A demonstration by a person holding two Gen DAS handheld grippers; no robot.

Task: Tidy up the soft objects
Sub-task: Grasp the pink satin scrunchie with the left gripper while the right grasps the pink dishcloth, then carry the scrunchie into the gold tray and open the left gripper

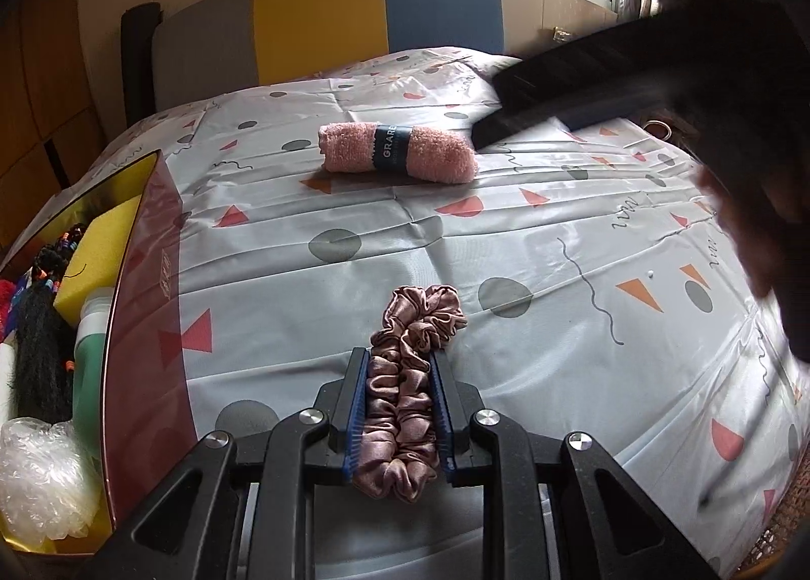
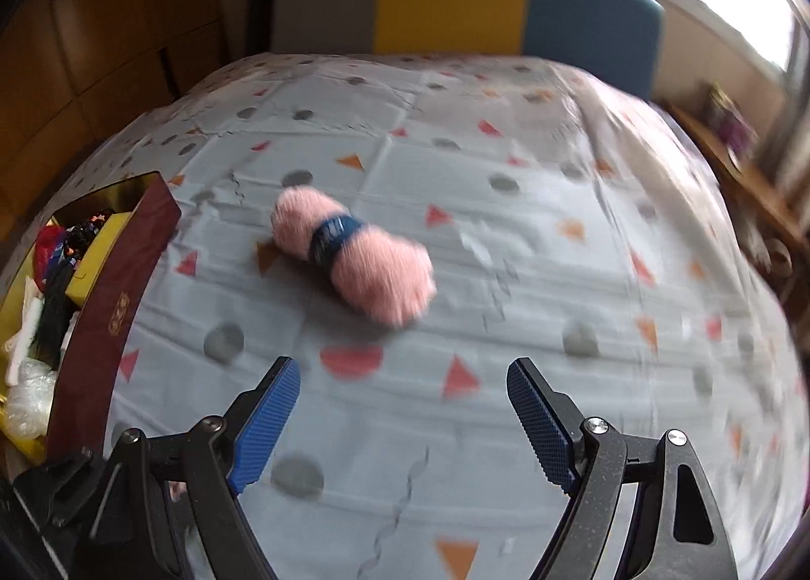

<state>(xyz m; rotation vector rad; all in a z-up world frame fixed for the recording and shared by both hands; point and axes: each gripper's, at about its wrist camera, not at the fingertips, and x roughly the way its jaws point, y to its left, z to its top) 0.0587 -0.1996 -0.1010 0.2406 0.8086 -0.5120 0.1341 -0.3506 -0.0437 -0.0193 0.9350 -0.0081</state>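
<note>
My left gripper (image 1: 397, 357) is shut on a dusty-pink satin scrunchie (image 1: 410, 372), held low over the patterned sheet (image 1: 557, 235). A rolled pink towel (image 1: 397, 153) with a dark paper band lies further back on the bed. In the right wrist view the towel (image 2: 354, 258) lies ahead and left of my right gripper (image 2: 403, 375), which is open and empty above the sheet (image 2: 557, 250). The right gripper also shows as a dark blurred shape (image 1: 582, 88) near the towel's right end.
A dark red box (image 1: 142, 316) with a gold inside stands at the left, holding a yellow sponge, a green bottle, black hair pieces and clear plastic wrap. It also shows in the right wrist view (image 2: 109, 311). A grey, yellow and blue headboard (image 1: 324, 23) is behind.
</note>
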